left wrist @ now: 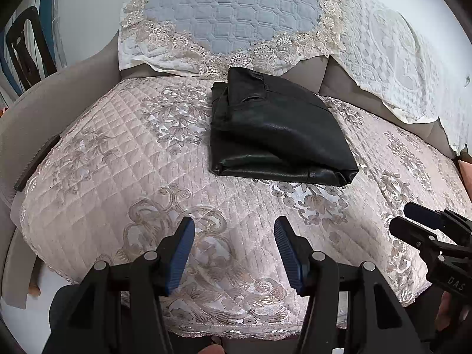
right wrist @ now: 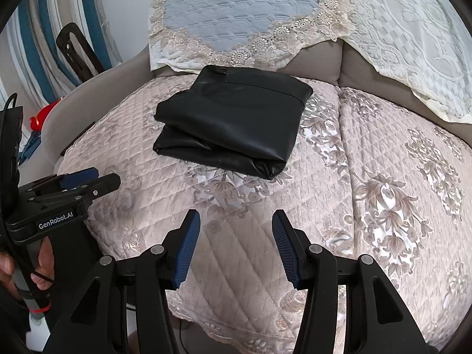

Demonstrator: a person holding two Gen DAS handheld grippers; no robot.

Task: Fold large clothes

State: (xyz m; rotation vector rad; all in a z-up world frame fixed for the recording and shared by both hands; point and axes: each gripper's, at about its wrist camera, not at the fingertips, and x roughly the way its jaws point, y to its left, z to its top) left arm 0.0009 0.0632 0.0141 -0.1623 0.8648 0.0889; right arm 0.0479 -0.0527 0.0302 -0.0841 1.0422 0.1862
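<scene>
- Far left there's the sofa armrest, beige, with blue-and-white striped stuff leaning behind it, plus something small and red down by the arm.
- Left gripper hangs over the front of the seat, blue pads spread apart with nothing between them, just quilt underneath. In the right wrist view you can see a hand wrapped around its handle.
- The seat's got a pinkish quilted cover with a flowery pattern.
- Black leather-looking garment sits folded up in a neat bundle towards the back of the seat, roughly mid-cushion, right below the lace-edged blue cover draped on the backrest. Neither gripper is touching it, both are well short of it.
- Right gripper is also hanging over the front edge, pads apart, empty.
- Far right, a white lacy cover hangs over the next backrest section.
</scene>
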